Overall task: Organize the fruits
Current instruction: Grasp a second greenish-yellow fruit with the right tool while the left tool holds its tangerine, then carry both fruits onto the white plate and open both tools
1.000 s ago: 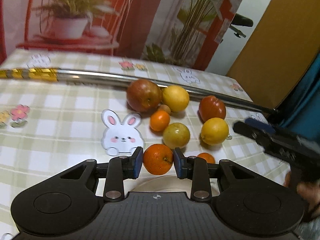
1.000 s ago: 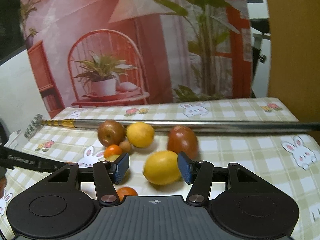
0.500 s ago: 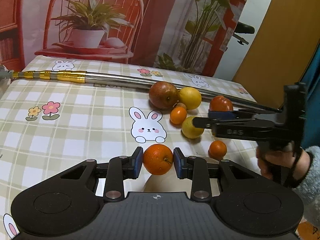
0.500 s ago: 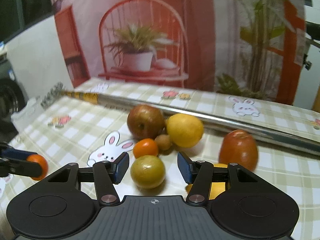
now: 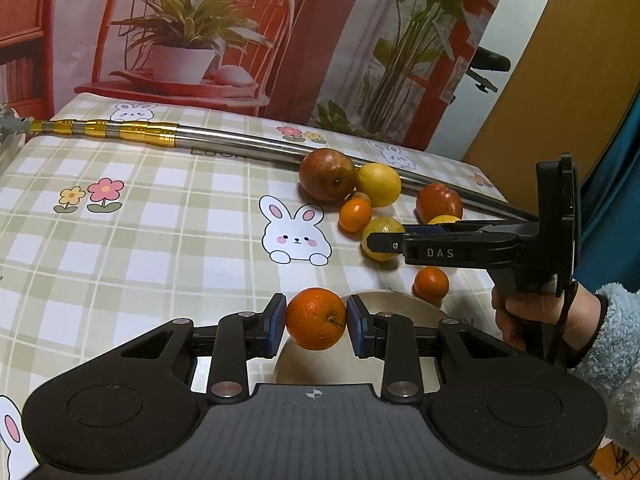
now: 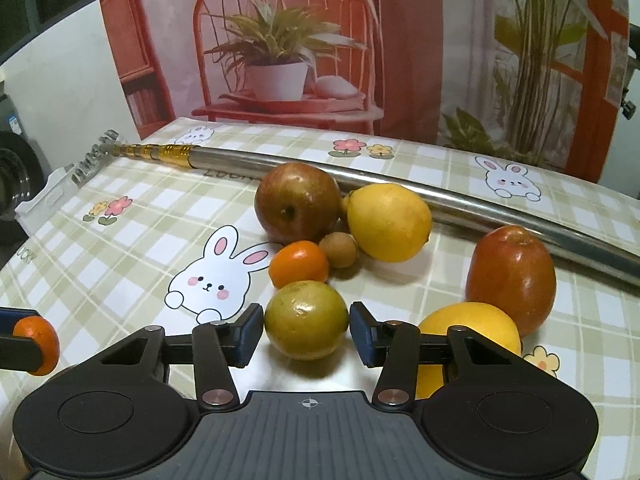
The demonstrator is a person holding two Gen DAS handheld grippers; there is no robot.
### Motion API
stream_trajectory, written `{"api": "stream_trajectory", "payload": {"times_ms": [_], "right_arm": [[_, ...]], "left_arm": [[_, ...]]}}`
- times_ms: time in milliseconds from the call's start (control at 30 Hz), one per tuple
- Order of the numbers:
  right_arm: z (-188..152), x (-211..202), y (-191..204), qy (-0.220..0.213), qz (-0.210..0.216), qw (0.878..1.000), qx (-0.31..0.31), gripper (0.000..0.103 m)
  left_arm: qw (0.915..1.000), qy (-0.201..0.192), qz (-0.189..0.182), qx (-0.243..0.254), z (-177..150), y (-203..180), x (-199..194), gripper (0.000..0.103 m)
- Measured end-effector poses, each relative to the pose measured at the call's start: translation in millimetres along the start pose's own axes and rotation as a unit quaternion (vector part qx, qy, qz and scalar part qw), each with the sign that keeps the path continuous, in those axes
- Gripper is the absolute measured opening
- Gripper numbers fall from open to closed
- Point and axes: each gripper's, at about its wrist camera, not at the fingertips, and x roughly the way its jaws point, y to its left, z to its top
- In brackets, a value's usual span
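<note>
Two things going at once here. The left gripper (image 5: 316, 320) has its jaws pinching an orange (image 5: 316, 319), held up off the desk (image 5: 120, 248) right over a cream bowl (image 5: 404, 306) that peeks out underneath. So that one's basically at the drop-off stage.

The right gripper (image 6: 307, 330) is down in the fruit pile, and its jaws have just been closing in on a greenish-yellow citrus (image 6: 306, 320). The fruit sits between the pads, but I can see a thin sliver of gap on each side, so I'd call them spread, not gripping yet. From that citrus: a small tangerine (image 6: 299, 263) at 12 o'clock, a red apple (image 6: 298, 202) and a lemon (image 6: 389, 222) further back, another apple (image 6: 511, 280) at 2 o'clock, a second lemon (image 6: 472, 330) at 3 o'clock. A metal pole (image 6: 400, 188) lies behind the lot.

My guess for next: left lets go over the bowl, right finishes squeezing squarely across the middle, then lifts straight up so it doesn't knock the neighbours rolling.
</note>
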Motion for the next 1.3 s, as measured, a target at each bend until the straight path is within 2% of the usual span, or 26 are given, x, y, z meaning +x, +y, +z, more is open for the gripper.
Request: {"api": "stream_trajectory", "payload": {"times_ms": [167,433,667,1000,1300], "right_arm": [[-3.9,-7.2,-1.3,0.001,-0.007,1.000,0.024,0.043],[-24.9,-49.4,-1.7,-0.035,0.011,0.996,0.075,0.043],[-44.1,-84.6,17.9,-0.060,-0.003,0.997,0.041,0.043],[-69.2,-104.6,32.8,-0.040,0.003,0.999,0.034,0.043],[-79.0,-103.9,44.0,-0.019,0.006,1.000,0.024,0.043]], "left_arm": [[1.0000,-0.004,0.002,-0.001,-2.3,-2.0,-2.8,0.035],[1.0000,-0.005,0.001,0.007,-10.1,-9.5,-6.1,0.035],[0.9999,0.003,0.000,0.014,-14.4,-13.0,-1.9,0.035],[0.9996,0.012,0.004,0.026,-20.8,-15.8,-0.6,0.035],[0.9991,0.022,0.010,0.034,-26.0,-17.8,1.7,0.035]]}}
